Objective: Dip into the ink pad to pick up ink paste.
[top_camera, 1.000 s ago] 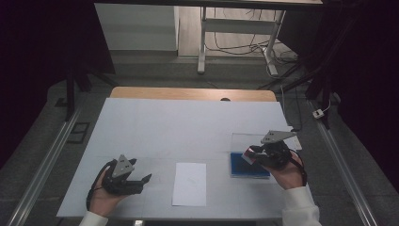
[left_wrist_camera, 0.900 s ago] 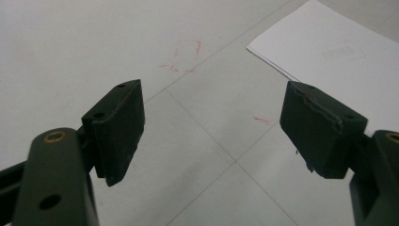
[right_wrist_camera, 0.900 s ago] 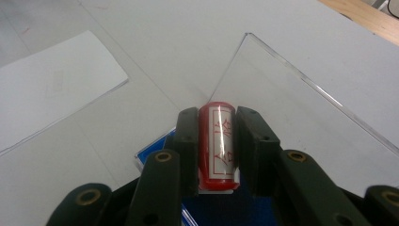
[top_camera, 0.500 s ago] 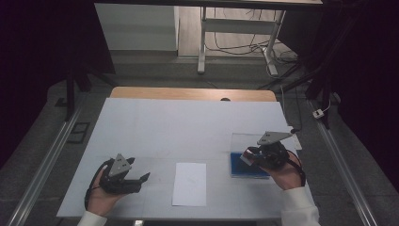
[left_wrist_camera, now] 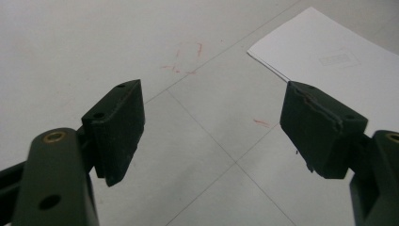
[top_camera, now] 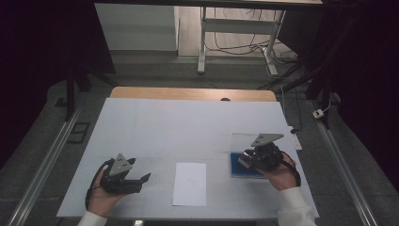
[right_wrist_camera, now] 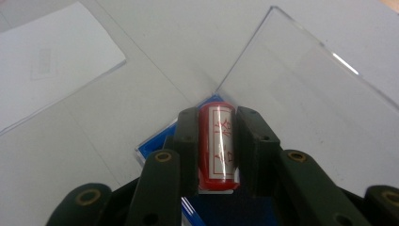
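Observation:
A red cylindrical stamp (right_wrist_camera: 217, 146) with a white label is clamped between the jaws of my right gripper (right_wrist_camera: 217, 120), so that gripper is shut on it. It hovers over a blue ink pad (right_wrist_camera: 157, 141) whose clear lid (right_wrist_camera: 306, 89) stands open behind it. In the high view the right gripper (top_camera: 244, 160) is at the table's right, over the blue pad (top_camera: 242, 169). My left gripper (top_camera: 145, 179) rests at the front left, open, with bare table between its jaws (left_wrist_camera: 211, 127). A white paper sheet (top_camera: 189, 183) lies between the two grippers.
The white table top (top_camera: 188, 127) has a wooden strip along its far edge. A corner of the paper (left_wrist_camera: 329, 52) lies just beyond the left gripper's right jaw. Faint red marks (left_wrist_camera: 188, 59) dot the table. Metal rails run along both sides.
The right gripper with the stamp has drifted slightly to the left over the blue pad. The left gripper has stayed where it was.

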